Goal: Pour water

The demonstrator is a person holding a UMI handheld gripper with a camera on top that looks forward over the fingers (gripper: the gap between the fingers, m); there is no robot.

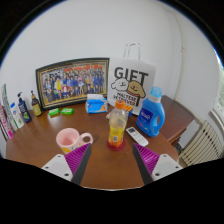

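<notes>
Gripper view
Jaws: the gripper has its two fingers spread apart, pinching nothing; the purple pads face each other across an open gap.
Bottle: a clear plastic bottle of orange liquid with a pale cap stands upright on the round brown wooden table, just ahead of the fingers at about 12 o'clock, in line with the gap between them and not touching either one.
Cup: a pink cup with a white handle stands on the table at about 10 o'clock from the fingers, just beyond the left one, near the bottle but apart from it.
Remote: a small white remote-like object lies flat at 1 o'clock, just beside the bottle.
Blue jug: a blue plastic detergent jug with a handle stands at 1 o'clock, beyond the remote.
Bag: a white paper bag printed GIFT stands at the far table edge, at 12 o'clock.
Photo: a framed group photograph leans on the wall at 11 o'clock.
Small bottles: several stand at the table's edge at 9 o'clock.
</notes>
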